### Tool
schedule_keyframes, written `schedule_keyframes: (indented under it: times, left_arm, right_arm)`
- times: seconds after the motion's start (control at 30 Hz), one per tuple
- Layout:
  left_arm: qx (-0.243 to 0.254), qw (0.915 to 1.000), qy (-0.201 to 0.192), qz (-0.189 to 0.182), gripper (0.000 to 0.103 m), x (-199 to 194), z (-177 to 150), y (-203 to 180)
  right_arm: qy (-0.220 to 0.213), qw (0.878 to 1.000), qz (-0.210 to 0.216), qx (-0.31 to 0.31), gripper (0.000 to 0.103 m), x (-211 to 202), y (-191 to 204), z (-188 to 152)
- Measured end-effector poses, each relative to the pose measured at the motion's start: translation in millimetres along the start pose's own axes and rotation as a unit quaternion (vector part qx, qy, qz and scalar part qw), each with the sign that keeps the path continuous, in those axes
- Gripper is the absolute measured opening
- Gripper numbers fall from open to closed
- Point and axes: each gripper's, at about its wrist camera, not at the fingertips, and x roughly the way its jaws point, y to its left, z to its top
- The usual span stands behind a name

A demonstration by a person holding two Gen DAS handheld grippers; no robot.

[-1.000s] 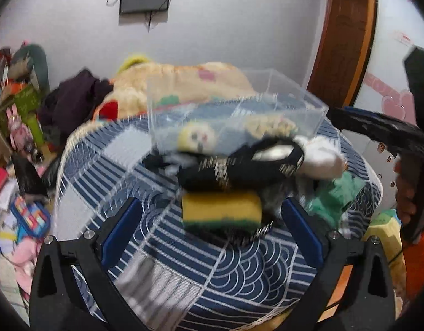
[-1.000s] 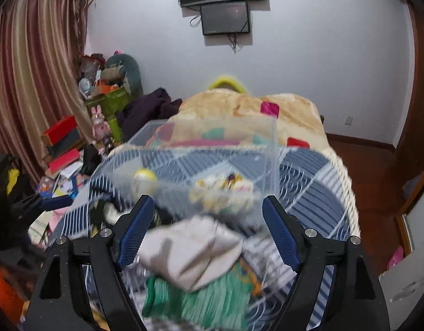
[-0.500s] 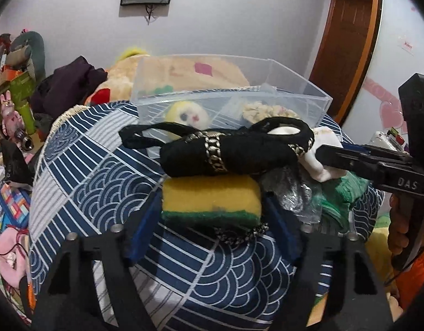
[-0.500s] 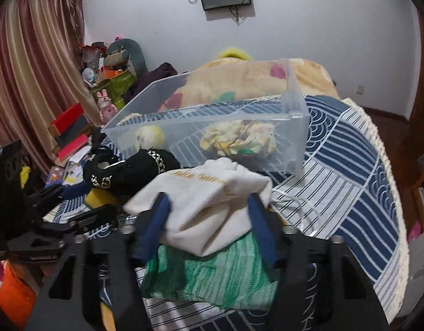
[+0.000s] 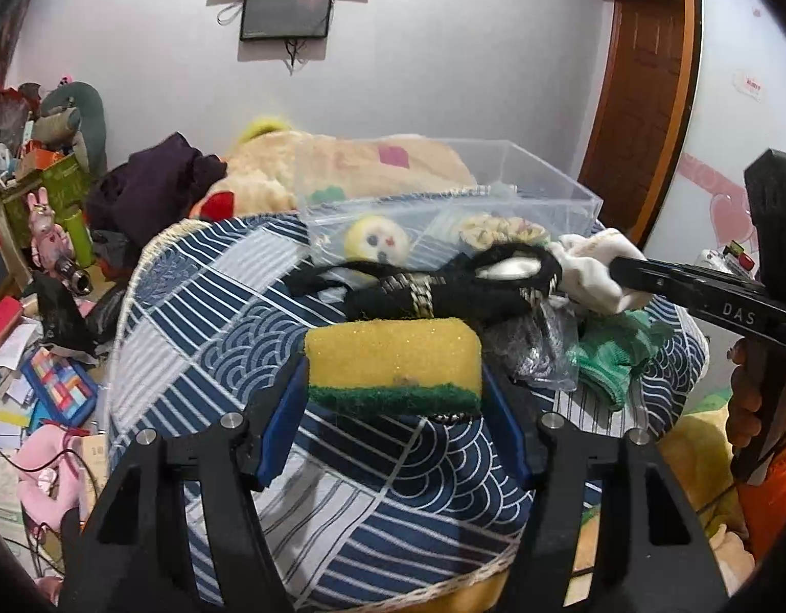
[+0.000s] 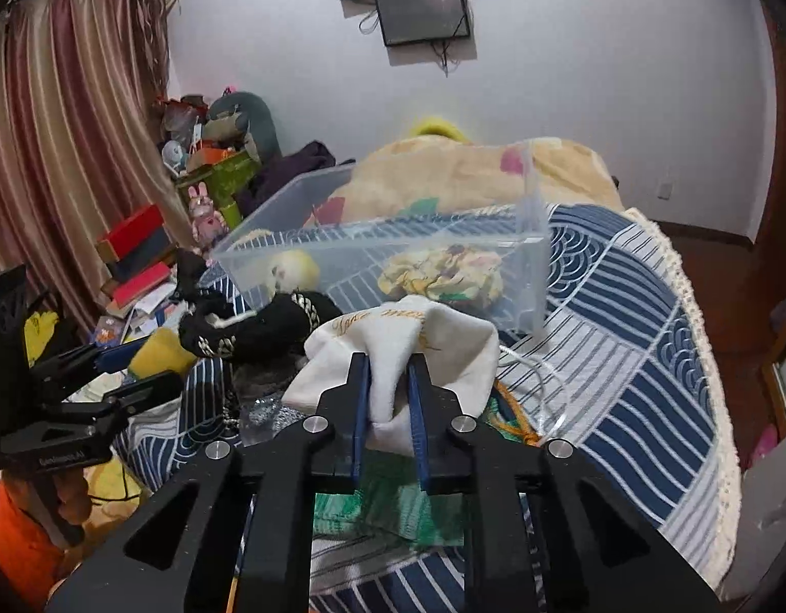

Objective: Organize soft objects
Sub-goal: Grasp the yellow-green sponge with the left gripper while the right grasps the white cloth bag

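Note:
My left gripper (image 5: 393, 383) is shut on a yellow and green sponge (image 5: 393, 360) on the blue patterned cushion (image 5: 214, 306). My right gripper (image 6: 389, 373) is shut on a white cloth (image 6: 408, 337), which also shows in the left wrist view (image 5: 592, 265). A black band with a gold chain (image 5: 444, 291) lies behind the sponge. A green cloth (image 5: 607, 352) lies under the white one. A clear plastic bin (image 6: 393, 250) behind them holds a yellow plush ball (image 5: 375, 245) and a yellow patterned fabric (image 6: 444, 273).
A crumpled clear bag (image 5: 536, 347) lies between the sponge and the green cloth. A beige blanket (image 6: 469, 173) lies behind the bin. Boxes, books and toys (image 6: 188, 194) are piled on the floor to the left. A wooden door (image 5: 643, 102) stands to the right.
Both grippers moved forward and closed: the left one onto the sponge, the right one onto the white cloth.

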Motion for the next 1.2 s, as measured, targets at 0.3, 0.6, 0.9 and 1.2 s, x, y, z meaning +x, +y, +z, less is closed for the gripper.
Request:
schedule_keyframes:
  times: [0.3,0.6,0.9,1.2]
  left_arm:
    - [0.003,0.9985,-0.054,0.005,0.065,-32,30,3]
    - [0.003,0.9957,-0.092,-0.006,0.065,-34,72,2]
    - [0.004,0.9956,-0.094,-0.007,0.065,-5,115,4]
    - [0.001,0.9991,-0.043,-0.001,0.065,55,144,13]
  right_arm:
    - [-0.051,0.999,-0.014,-0.004,0.011,-32,1,16]
    - [-0.117,0.993,-0.019,-0.014,0.011,-55,7,49]
    - [-0.153,0.988,-0.02,-0.017,0.011,-44,7,86]
    - [-0.128,0.991,-0.032,-0.036,0.011,-12,9,100]
